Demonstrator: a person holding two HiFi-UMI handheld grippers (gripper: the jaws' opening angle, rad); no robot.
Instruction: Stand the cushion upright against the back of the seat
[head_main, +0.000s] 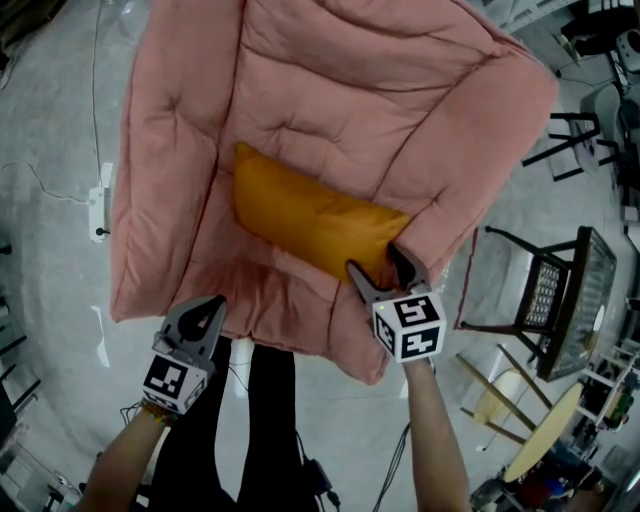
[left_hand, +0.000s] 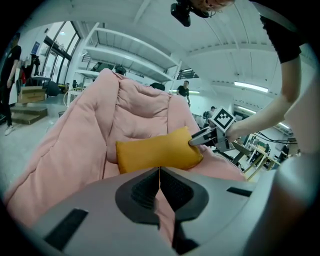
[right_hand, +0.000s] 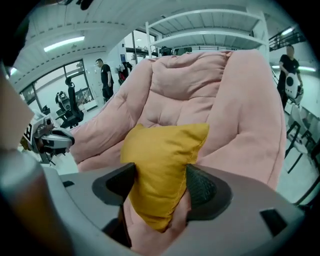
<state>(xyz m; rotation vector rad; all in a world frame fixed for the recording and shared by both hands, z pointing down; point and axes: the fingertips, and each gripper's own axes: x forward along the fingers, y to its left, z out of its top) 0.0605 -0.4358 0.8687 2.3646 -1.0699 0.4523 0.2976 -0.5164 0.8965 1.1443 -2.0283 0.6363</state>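
Observation:
An orange cushion (head_main: 310, 220) lies across the seat of a big pink padded armchair (head_main: 330, 90), leaning low against the backrest. My right gripper (head_main: 375, 262) is at the cushion's right end, its jaws spread wide with that end (right_hand: 160, 165) loosely between them, not squeezed. In the left gripper view, the right gripper (left_hand: 200, 139) sits at the cushion's (left_hand: 157, 150) right corner. My left gripper (head_main: 205, 308) hovers over the seat's front left edge, shut with nothing in it, its jaws (left_hand: 159, 172) pointing at the cushion from a short way off.
A black metal chair (head_main: 545, 300) and a round wooden table (head_main: 540, 430) stand to the right of the armchair. A cable runs over the grey floor (head_main: 50, 190) at the left. Shelving (left_hand: 130, 55) and people stand far behind.

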